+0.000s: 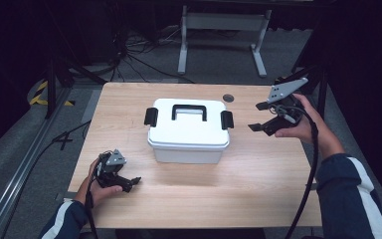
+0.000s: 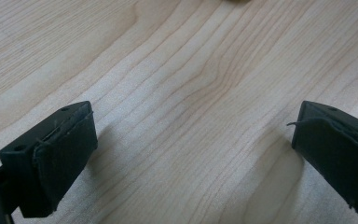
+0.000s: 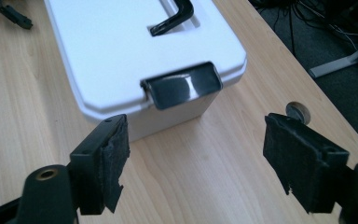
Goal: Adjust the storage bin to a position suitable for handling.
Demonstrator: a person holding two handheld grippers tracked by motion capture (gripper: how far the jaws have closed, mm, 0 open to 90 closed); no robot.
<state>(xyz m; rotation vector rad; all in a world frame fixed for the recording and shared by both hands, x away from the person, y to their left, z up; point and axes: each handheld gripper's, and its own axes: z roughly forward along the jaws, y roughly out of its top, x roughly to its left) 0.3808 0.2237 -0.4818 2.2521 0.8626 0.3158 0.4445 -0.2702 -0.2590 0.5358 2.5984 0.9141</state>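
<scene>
While the right gripper (image 1: 262, 116) hangs in the air beside the box, its jaws stand wide apart and hold nothing. It points at the black clip (image 3: 182, 85) on the near end of the white box (image 1: 189, 130). That clip is shut over the edge of the lid (image 3: 116, 46). Another black clip (image 1: 151, 116) sits on the far end, and a black handle (image 1: 189, 111) lies flat on top.

Down by the front left of the table (image 1: 238, 194), the left gripper (image 1: 127, 183) rests low over the bare wood. Its jaws are wide apart too, and they hold nothing. It is well apart from the box.

The box sits in the middle of the table, with its lid on.

Things could go wrong here, I think. If the right gripper pushes the clip from the side, the light box may slide, because nothing holds it still. If the jaws pinch the smooth, shiny clip badly, they may slip off.
</scene>
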